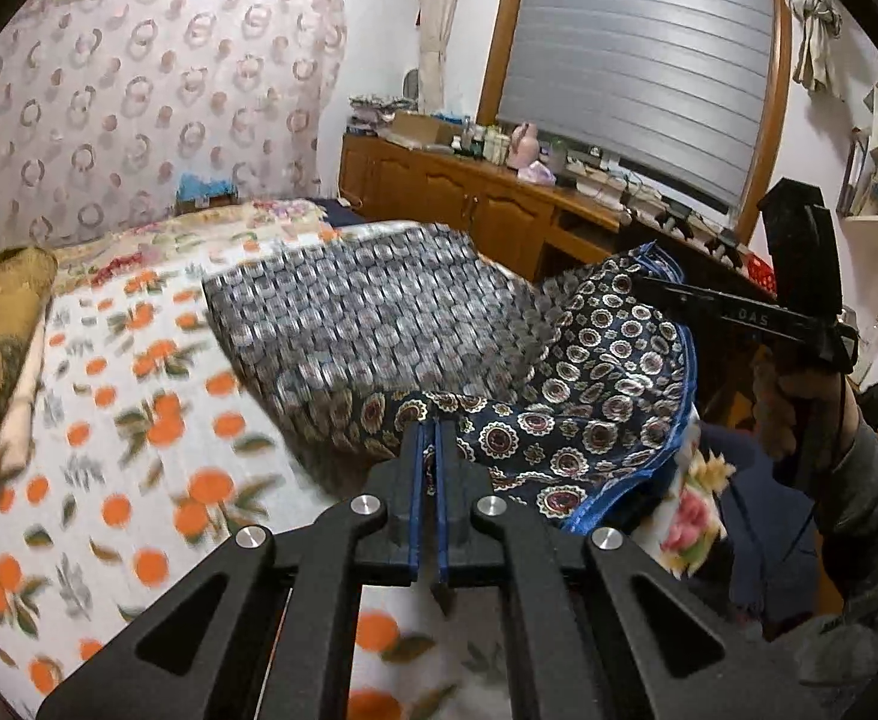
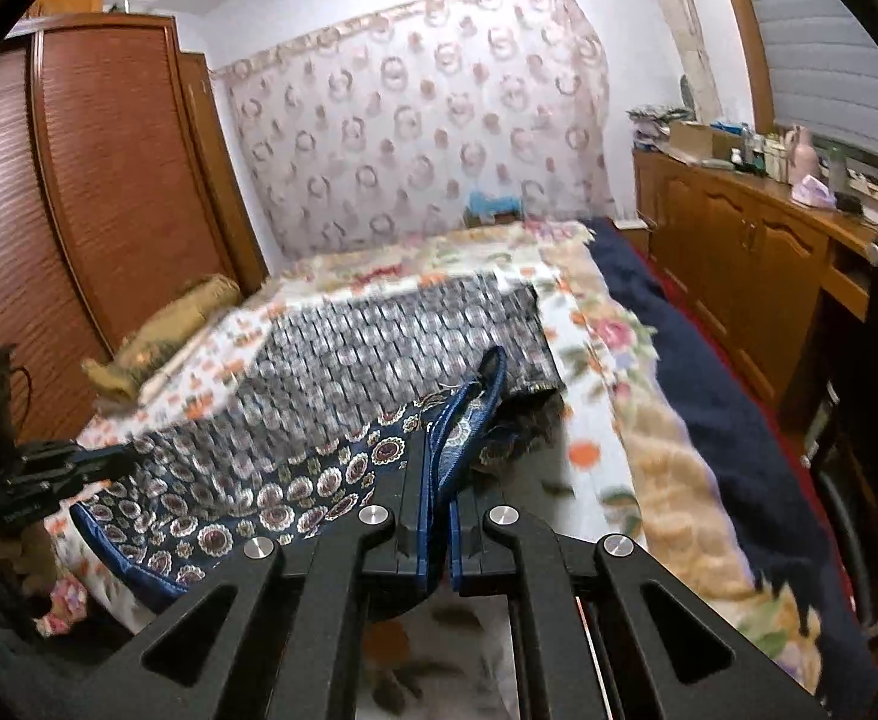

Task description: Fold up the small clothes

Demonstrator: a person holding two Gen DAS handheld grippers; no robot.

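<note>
Both grippers are clamped narrow on the near hem of a patterned cloth (image 1: 390, 324) that lies on the bed (image 1: 108, 372). The left gripper (image 1: 432, 426) pinches the navy medallion fabric at one end of that hem, and the right gripper (image 2: 439, 450) pinches the blue-trimmed edge at the other, with a loop of trim standing up past its jaws. The cloth stretches away from both tools toward the headboard wall; its far part, showing the grey woven-looking underside, rests on the orange-print bedspread, while the near part hangs raised between the two grips. The held hem runs crosswise between the hands, so any fold would likely carry this edge forward over the resting part, and both hands look about equally near to it. The left view shows the right gripper from the side, with the hand around its handle (image 1: 787, 396) and a sleeve below, and the hem sagging between the grips. The right view shows the cloth's far right corner on the bedspread and a rolled towel (image 2: 162, 324) by the wardrobe, well apart from the cloth. Blur over the cloth hides its far edge in both views.
</note>
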